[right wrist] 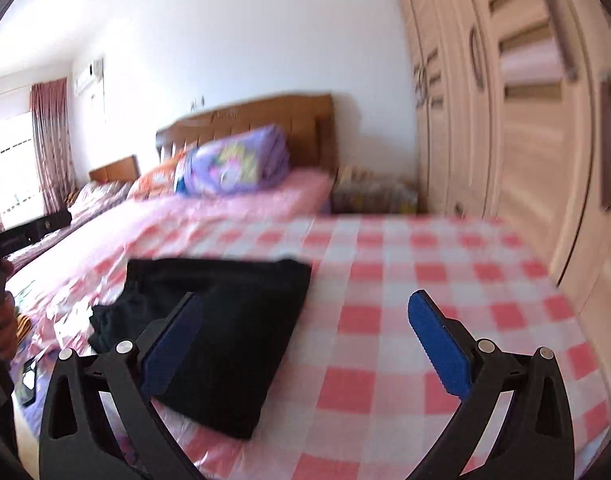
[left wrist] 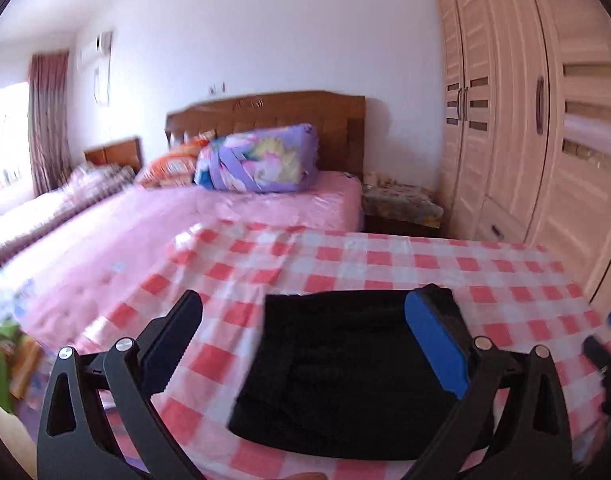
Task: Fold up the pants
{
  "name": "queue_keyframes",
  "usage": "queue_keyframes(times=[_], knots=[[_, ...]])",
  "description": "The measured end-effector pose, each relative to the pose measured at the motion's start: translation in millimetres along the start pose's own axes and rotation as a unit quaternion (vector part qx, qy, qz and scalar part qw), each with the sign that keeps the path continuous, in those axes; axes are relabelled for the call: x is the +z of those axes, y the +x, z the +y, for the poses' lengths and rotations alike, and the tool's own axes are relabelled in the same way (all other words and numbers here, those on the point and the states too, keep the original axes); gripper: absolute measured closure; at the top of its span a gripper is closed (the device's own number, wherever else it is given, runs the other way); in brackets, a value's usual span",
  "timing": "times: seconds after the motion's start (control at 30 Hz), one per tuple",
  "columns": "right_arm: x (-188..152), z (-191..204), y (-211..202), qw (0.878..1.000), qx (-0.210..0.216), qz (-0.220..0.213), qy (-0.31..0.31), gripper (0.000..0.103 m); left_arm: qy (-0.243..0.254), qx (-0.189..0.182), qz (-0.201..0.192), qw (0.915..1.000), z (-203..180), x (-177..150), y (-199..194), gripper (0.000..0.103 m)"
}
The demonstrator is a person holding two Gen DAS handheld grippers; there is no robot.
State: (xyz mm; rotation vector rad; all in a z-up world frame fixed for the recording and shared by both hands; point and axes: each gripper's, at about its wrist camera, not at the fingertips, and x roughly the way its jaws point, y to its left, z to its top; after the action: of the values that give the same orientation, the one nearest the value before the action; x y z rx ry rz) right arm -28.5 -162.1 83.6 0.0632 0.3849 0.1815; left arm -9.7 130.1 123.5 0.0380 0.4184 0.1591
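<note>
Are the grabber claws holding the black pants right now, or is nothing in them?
Nothing is held. The left gripper and the right gripper are both wide open, and the folded black pants lie loose on the checked cloth.

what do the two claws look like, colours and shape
Both match: the left claw and the right claw each have two curved black arms with triangular cut-outs and round silver pivot bolts. Each arm ends in a flat blue pad with a toothed edge. No cables or markings show.
</note>
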Motion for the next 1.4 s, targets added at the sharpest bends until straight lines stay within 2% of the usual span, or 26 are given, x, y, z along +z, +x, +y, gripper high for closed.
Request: queue_keyframes(times=[0.07, 0.13, 0.27, 0.37, 0.43, 0.5, 0.53, 0.57, 0.6, 0.67, 0.73, 0.77, 0.83, 0.93, 0.97, 1.03, 1.07, 1.13, 1.17, 1.2, 1.23, 1.27, 1.3, 1.37, 1.4], knots=[[3.6, 0.2, 0.7, 1.0, 0.002, 0.008, -0.005, 0.004, 0.032, 0.044, -0.014, 0.9984, -11.6, -0.8, -4.1, 0.001], [3.3, 0.8, 4.5, 1.0, 0.011, 0.021, -0.002, 0.004, 0.051, 0.077, 0.011, 0.9957, -21.3, -4.6, 1.6, 0.001], [0.3, 4.5, 22.0, 0.998, 0.035, 0.051, 0.019, 0.004, 0.053, 0.058, 0.051, 0.9956, -27.0, -19.7, 18.7, 0.001], [-13.2, 11.9, 69.1, 0.988, 0.068, 0.14, 0.019, 0.004, 0.014, 0.015, 0.093, 0.9955, -16.1, -33.1, 48.7, 0.001], [-28.8, -3.9, 108.9, 0.969, 0.111, 0.208, 0.073, 0.004, -0.039, -0.027, 0.134, 0.9898, 12.1, -47.2, 79.9, 0.002], [-41.6, -24.3, 139.9, 0.943, 0.13, 0.272, 0.138, 0.004, -0.114, -0.076, 0.178, 0.9745, 55.5, -63.5, 111.8, 0.002], [-48.5, -35.4, 156.1, 0.926, 0.149, 0.299, 0.173, 0.004, -0.149, -0.083, 0.215, 0.9615, 76.5, -74.1, 132.2, 0.002], [-52.5, -42.4, 167.3, 0.916, 0.164, 0.311, 0.192, 0.004, -0.178, -0.092, 0.267, 0.9426, 98.6, -85.5, 156.9, 0.002], [-54.0, -44.9, 176.4, 0.911, 0.178, 0.317, 0.195, 0.004, -0.193, -0.109, 0.286, 0.9322, 111.0, -92.8, 169.2, 0.003], [-54.8, -45.3, 188.4, 0.905, 0.185, 0.328, 0.196, 0.004, -0.208, -0.124, 0.312, 0.9189, 128.7, -102.0, 184.8, 0.004], [-56.6, -41.8, 198.3, 0.897, 0.204, 0.337, 0.202, 0.004, -0.226, -0.155, 0.333, 0.9019, 137.1, -108.5, 198.9, 0.004], [-55.1, -38.8, 200.5, 0.9, 0.203, 0.332, 0.198, 0.004, -0.229, -0.168, 0.345, 0.8944, 136.5, -111.0, 206.2, 0.004], [-51.8, -30.7, 204.9, 0.901, 0.201, 0.336, 0.186, 0.004, -0.222, -0.179, 0.348, 0.8931, 132.0, -108.2, 214.4, 0.004], [-50.2, -19.5, 213.0, 0.893, 0.219, 0.347, 0.185, 0.004, -0.202, -0.184, 0.354, 0.8943, 117.8, -103.6, 225.2, 0.004], [-50.0, -14.2, 216.6, 0.89, 0.227, 0.352, 0.18, 0.004, -0.195, -0.193, 0.358, 0.8924, 111.3, -102.6, 228.5, 0.005], [-49.4, -7.9, 222.3, 0.888, 0.234, 0.356, 0.174, 0.006, -0.179, -0.211, 0.372, 0.8858, 94.7, -102.9, 234.9, 0.012], [-48.7, -6.1, 224.0, 0.888, 0.233, 0.356, 0.172, 0.006, -0.176, -0.215, 0.375, 0.8844, 87.2, -103.8, 236.5, 0.012], [-48.5, -7.4, 226.7, 0.885, 0.239, 0.357, 0.18, 0.006, -0.164, -0.202, 0.376, 0.8893, 77.5, -105.7, 239.8, 0.009], [-49.1, -11.3, 227.2, 0.881, 0.245, 0.356, 0.192, 0.006, -0.173, -0.209, 0.378, 0.885, 78.6, -109.0, 241.9, 0.008], [-49.0, -14.4, 228.8, 0.877, 0.252, 0.356, 0.203, 0.006, -0.185, -0.224, 0.374, 0.8807, 81.5, -110.8, 243.4, 0.002], [-49.8, -17.3, 229.9, 0.872, 0.259, 0.355, 0.215, 0.006, -0.19, -0.237, 0.368, 0.879, 83.6, -111.9, 242.8, 0.002], [-50.3, -18.6, 230.5, 0.869, 0.263, 0.354, 0.223, 0.006, -0.183, -0.241, 0.368, 0.8789, 83.2, -112.3, 241.1, 0.002], [-50.8, -19.2, 229.6, 0.869, 0.265, 0.353, 0.224, 0.006, -0.166, -0.243, 0.368, 0.8823, 79.7, -112.0, 239.3, 0.002], [-49.4, -16.4, 229.0, 0.873, 0.264, 0.349, 0.214, 0.006, -0.141, -0.236, 0.367, 0.889, 73.4, -111.3, 236.7, 0.002], [-49.2, -13.8, 228.1, 0.877, 0.261, 0.344, 0.208, 0.01, -0.135, -0.225, 0.367, 0.8924, 72.0, -110.6, 235.7, 0.008]])
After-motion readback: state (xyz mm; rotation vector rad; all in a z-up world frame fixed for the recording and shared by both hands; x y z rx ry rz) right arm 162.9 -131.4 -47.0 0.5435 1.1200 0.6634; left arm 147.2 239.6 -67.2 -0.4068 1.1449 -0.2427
